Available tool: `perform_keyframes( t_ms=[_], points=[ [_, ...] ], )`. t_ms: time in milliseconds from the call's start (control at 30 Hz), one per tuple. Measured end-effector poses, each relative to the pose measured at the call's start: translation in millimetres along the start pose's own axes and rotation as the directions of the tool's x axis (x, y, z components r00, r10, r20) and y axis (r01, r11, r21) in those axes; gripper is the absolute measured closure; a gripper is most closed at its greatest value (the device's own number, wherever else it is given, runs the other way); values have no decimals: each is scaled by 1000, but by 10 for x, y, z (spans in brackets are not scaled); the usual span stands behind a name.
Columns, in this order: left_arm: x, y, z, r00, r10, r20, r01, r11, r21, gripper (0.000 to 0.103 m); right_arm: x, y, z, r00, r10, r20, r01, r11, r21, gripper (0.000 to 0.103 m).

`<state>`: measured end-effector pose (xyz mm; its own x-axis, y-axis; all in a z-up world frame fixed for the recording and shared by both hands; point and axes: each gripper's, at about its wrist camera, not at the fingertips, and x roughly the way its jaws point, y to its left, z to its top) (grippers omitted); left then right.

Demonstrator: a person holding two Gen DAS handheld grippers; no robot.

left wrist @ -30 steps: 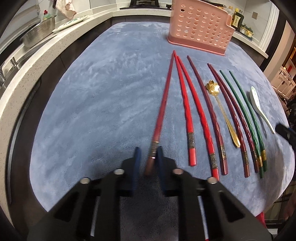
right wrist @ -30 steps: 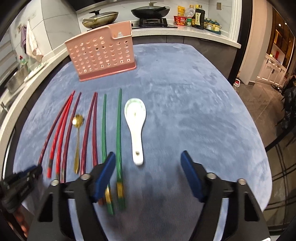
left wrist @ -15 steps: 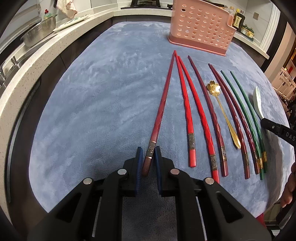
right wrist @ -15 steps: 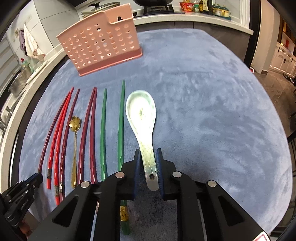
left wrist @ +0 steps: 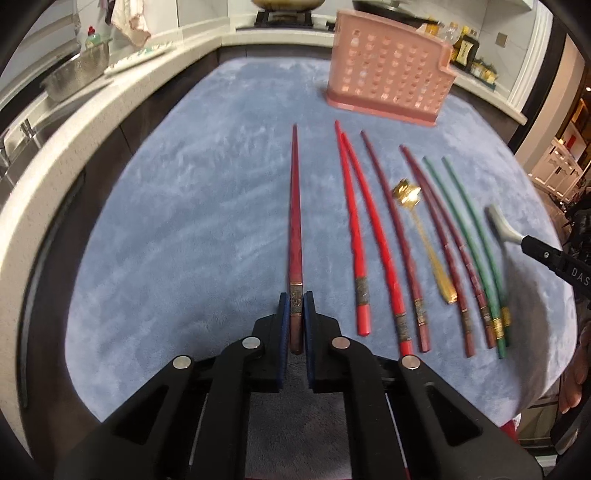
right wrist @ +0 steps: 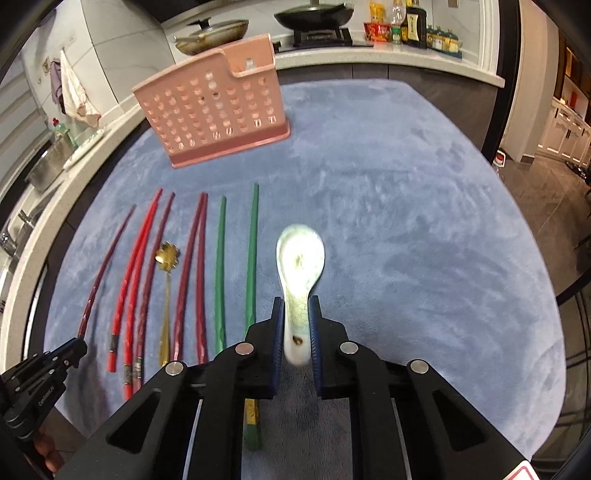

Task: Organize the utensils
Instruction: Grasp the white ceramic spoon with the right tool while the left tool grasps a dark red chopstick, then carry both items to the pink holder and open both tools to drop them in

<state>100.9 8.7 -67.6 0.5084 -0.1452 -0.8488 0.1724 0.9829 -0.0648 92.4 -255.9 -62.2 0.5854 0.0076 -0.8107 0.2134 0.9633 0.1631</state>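
Observation:
My left gripper (left wrist: 296,314) is shut on the thick end of a dark red chopstick (left wrist: 294,214), lifted off the blue mat and pointing ahead. My right gripper (right wrist: 296,325) is shut on the handle of a white ceramic spoon (right wrist: 300,258), held above the mat; it also shows in the left wrist view (left wrist: 500,225). Several red, maroon and green chopsticks (left wrist: 384,236) and a gold spoon (left wrist: 424,236) lie in a row on the mat. A pink perforated utensil holder (left wrist: 389,86) stands at the far edge; it also shows in the right wrist view (right wrist: 214,110).
The blue mat (left wrist: 192,206) covers a round table. A counter with a metal bowl (left wrist: 74,74) runs along the left. A stove with pans (right wrist: 310,16) and bottles (right wrist: 413,22) sits behind the holder. Open floor lies to the right.
Both grippers closed, the left on the dark red chopstick and the right on the white spoon. Both items have since risen off the mat, and the chopstick has swung away from the row.

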Motion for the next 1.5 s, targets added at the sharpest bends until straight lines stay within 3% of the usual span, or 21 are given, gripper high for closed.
perform_keyframes(
  t_ms=[367, 633, 767, 933, 1100, 1267, 1400, 1500],
  points=[
    [-593, 23, 415, 989, 0, 147, -2, 1000, 14, 96, -448, 42, 202, 996, 18, 85, -17, 1000, -6, 93],
    [-991, 44, 998, 963, -6, 270, 3, 1000, 11, 96, -645, 102, 488, 988, 57, 141, -54, 998, -23, 93],
    [-1145, 40, 1395, 946, -12, 325, 8, 1000, 14, 96, -673, 101, 777, 980, 113, 162, -113, 994, -8, 93],
    [-1429, 23, 1966, 910, -45, 413, 43, 999, 15, 96, -677, 122, 1272, 964, 174, 202, -179, 984, 4, 93],
    [-1726, -85, 2504, 859, -82, 505, 76, 997, 33, 96, -604, 181, 1818, 942, 233, 240, -245, 969, 23, 93],
    [-1852, -280, 2921, 814, -113, 569, 96, 994, 60, 96, -396, 272, 2270, 936, 248, 249, -262, 965, 21, 93],
    [-1754, -384, 3106, 806, -131, 577, 117, 991, 61, 96, -169, 319, 2471, 938, 254, 234, -269, 963, 31, 93],
    [-1581, -428, 3216, 814, -135, 565, 123, 991, 60, 96, 16, 328, 2528, 945, 245, 216, -258, 966, 33, 93]
  ],
)
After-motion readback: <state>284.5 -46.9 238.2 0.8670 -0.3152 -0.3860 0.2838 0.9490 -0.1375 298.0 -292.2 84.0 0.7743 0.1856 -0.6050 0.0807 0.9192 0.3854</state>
